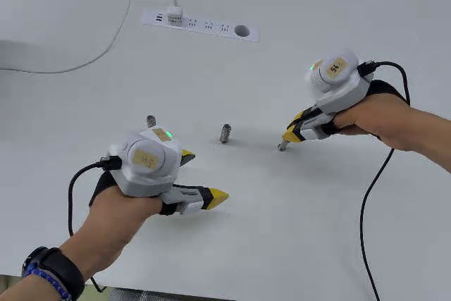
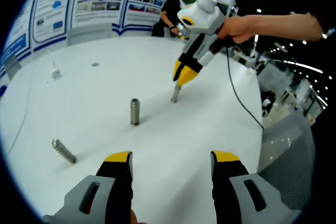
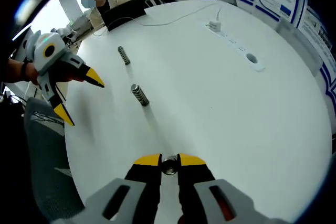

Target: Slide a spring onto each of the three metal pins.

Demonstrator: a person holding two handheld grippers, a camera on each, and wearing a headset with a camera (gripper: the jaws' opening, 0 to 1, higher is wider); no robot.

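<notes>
Right gripper (image 3: pixel 169 161): jaws nearly closed, pinching the third spring (image 3: pixel 169 167) right between the yellow tips, nose down at the table (image 1: pixel 317 244). The spring's lower end is at or just off the surface. Can't tell if a pin is inside it or how far it's seated.

Left gripper (image 2: pixel 172 158): jaws wide apart, nothing in them, hovers low over the table. Straight ahead of its jaws stands the middle pin (image 2: pixel 135 112) with coils on it. The other dressed pin (image 2: pixel 63 150) sits nearer, off its left jaw. From the right gripper, both line up ahead and to its left, well apart from its tips.

Handling, my read: the spring is small, light steel and slick on the pads. Squeezed hard across the coils, it'll buckle or ping out. Gripped at the bottom, the bore gets blocked. Best hold is light, across the upper coils, axis vertical, lower coils free to find the pin. Can't tell how the pins are fixed, so keep side load off.
</notes>
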